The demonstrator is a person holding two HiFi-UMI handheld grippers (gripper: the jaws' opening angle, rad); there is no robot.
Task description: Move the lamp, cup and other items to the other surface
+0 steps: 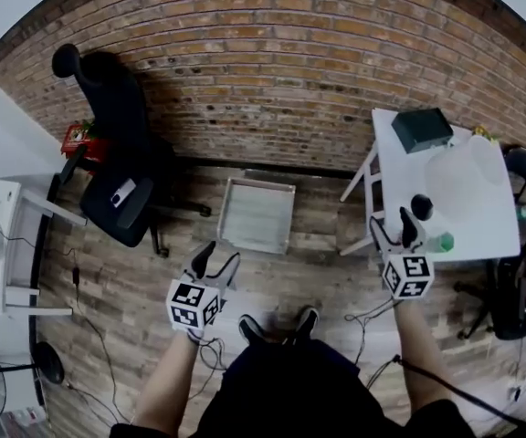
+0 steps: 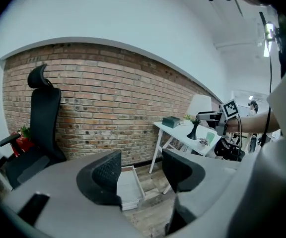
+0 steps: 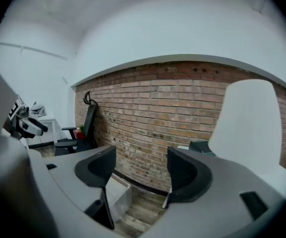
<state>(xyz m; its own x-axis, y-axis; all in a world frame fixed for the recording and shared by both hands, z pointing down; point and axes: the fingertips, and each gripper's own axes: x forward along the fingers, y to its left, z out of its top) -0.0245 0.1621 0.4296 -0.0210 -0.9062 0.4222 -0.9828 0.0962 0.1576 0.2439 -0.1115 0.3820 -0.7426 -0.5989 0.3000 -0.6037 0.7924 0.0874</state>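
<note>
A lamp with a tall white shade (image 1: pixel 468 176) and a black base (image 1: pixel 422 205) stands on the white table (image 1: pixel 400 167) at the right. A green cup (image 1: pixel 441 242) sits near the table's front edge, and a dark box (image 1: pixel 422 129) at its far end. My right gripper (image 1: pixel 393 231) is open and empty at the table's front left corner, just left of the lamp base. Its own view shows the shade (image 3: pixel 250 118) close on the right. My left gripper (image 1: pixel 213 261) hangs open over the wooden floor with nothing between its fingers (image 2: pixel 103 175).
A shallow grey tray (image 1: pixel 258 215) lies on the floor by the brick wall, between the two grippers. A black office chair (image 1: pixel 117 153) stands at the left, with a white desk (image 1: pixel 12 245) beyond it. Cables trail over the floor near my feet.
</note>
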